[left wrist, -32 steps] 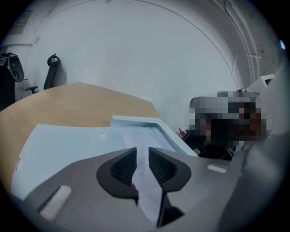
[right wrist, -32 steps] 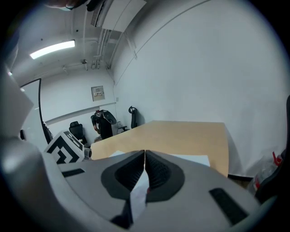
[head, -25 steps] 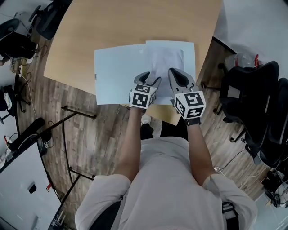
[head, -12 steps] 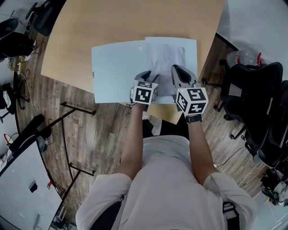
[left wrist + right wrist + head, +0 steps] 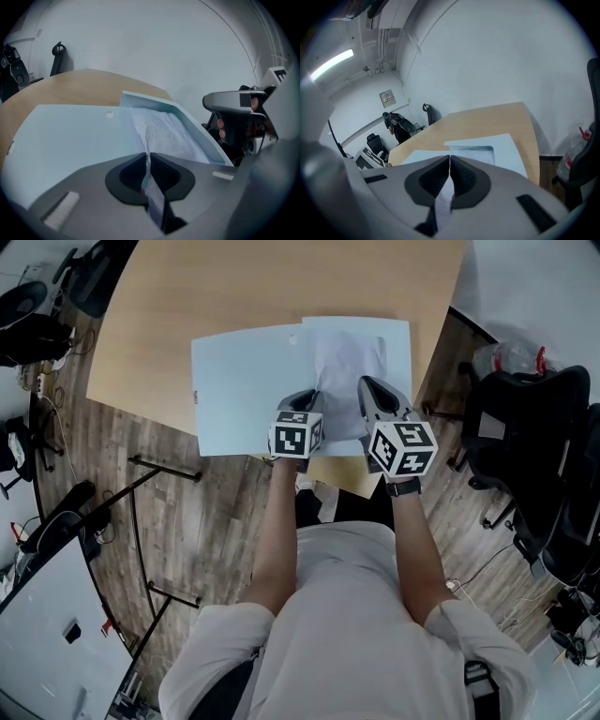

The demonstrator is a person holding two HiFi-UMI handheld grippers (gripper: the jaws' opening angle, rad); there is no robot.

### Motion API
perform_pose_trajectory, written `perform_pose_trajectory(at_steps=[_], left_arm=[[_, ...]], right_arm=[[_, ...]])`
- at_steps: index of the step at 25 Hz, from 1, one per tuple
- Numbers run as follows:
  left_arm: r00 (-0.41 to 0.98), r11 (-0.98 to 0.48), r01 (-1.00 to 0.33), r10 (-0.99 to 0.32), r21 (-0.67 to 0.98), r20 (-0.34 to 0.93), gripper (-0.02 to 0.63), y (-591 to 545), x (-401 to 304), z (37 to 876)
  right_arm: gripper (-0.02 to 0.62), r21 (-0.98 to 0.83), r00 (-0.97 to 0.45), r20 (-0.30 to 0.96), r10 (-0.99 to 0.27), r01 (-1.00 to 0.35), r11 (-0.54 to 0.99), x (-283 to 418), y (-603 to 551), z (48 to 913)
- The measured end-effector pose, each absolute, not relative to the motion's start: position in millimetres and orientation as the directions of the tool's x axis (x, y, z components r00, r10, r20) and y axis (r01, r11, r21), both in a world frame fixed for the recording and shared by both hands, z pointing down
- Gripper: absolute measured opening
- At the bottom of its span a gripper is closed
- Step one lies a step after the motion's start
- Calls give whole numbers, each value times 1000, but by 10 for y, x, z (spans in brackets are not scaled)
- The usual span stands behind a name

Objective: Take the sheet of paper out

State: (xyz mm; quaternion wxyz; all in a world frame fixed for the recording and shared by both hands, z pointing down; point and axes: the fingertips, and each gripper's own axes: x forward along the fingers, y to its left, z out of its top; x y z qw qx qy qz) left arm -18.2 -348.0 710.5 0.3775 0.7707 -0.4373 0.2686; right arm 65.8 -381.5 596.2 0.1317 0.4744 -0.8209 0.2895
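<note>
From the head view, the sheet of paper lies in the right half of the open blue folder on the table, with the left gripper at its near left corner and the right gripper near its right. In the left gripper view the jaws are closing on the sheet's thin edge, so we should let them pinch fully, then draw it low and flat. In the right gripper view the jaws are pinched on a pale edge, paper or folder we cannot tell; if it is the folder, we hold it steady.
</note>
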Motion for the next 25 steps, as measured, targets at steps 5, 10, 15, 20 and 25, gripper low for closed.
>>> perform_pose_trajectory(at_steps=[5,10,15,20,25], left_arm=[[467,-320,-882,-482,347,742,29,-3460,-260,7069],[439,-295,-897,-517,328,735,14,-3456,-444,6984],[408,-262,-913,-552,314,727,11,-3428,-653,6898],[379,-231,-925,-588,301,715,11,-3402,-844,6780],[350,-202,-936,-629,288,694,11,-3369,-1064,6611]], right_arm=[[14,-362,-519,483,-705,-852,379,615,-3819,5945],[12,-369,-537,470,-701,-841,396,481,-3787,5894],[13,-372,-557,458,-693,-828,420,326,-3741,5830],[13,-375,-571,439,-694,-818,436,217,-3719,5731],[14,-375,-584,420,-695,-809,452,99,-3666,5629]])
